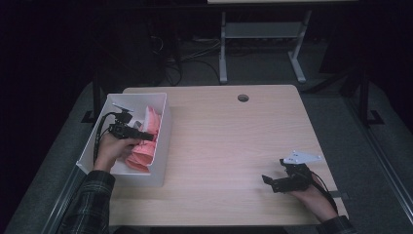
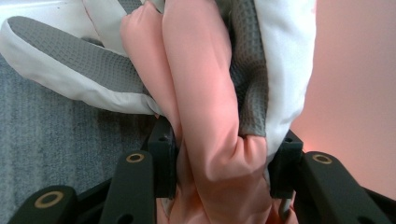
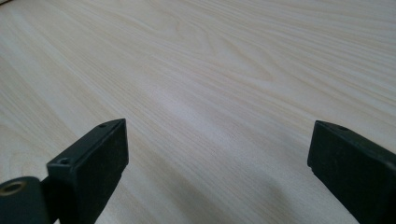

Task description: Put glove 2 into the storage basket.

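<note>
Nearest, the left gripper (image 2: 219, 163) clamps a pink folded cloth (image 2: 205, 116) inside the white plastic bin (image 1: 163, 146), frame left; next, lifting out. The right gripper (image 3: 219, 168) rests, jaws apart.

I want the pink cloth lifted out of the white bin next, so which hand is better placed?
Left. The left gripper is already in the white bin with the pink cloth between its jaws; the right gripper hangs open above bare table.

dim dark surroundings, evenly lit tabletop, soft close-up blur
</note>
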Motion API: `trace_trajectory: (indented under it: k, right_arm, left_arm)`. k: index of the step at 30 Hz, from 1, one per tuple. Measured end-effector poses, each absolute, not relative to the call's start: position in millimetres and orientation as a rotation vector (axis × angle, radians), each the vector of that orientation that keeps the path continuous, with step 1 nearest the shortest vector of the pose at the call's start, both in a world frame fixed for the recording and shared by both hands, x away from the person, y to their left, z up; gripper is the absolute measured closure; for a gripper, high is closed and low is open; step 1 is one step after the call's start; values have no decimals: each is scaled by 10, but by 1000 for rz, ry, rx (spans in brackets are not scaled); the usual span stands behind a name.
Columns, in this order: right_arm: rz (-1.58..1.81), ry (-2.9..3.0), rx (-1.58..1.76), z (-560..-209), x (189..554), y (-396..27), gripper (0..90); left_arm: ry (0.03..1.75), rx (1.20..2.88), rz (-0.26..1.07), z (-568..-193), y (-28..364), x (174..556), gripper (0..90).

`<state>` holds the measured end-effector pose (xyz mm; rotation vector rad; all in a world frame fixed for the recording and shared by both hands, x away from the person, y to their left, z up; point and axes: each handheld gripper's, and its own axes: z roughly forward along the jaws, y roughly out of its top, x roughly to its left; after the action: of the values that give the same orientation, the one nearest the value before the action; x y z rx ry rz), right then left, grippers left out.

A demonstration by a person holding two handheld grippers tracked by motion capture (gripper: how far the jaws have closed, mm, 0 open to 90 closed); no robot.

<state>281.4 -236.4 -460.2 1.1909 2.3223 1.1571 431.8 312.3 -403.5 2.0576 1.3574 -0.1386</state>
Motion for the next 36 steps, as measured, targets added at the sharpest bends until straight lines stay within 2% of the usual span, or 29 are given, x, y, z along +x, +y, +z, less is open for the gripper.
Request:
trace_trajectory:
  k: [5, 14, 20, 36]
  right_arm:
    - [1152, 2319, 1201, -4604, 2819, -2373, 50]
    - [1156, 2320, 1201, -4601, 2817, -2375, 50]
    - [1156, 2323, 1195, -4600, 2816, -2376, 50]
    - [1165, 2335, 1185, -4613, 2843, -2385, 50]
  left_arm:
    - [1350, 2063, -138, -4063, 3126, 4325, 484]
    - [1388, 2060, -62, -4018, 3129, 4305, 174]
    - [1399, 2046, 6, -3855, 3188, 4274, 137]
    - [1277, 2011, 164, -3149, 3116, 4170, 135]
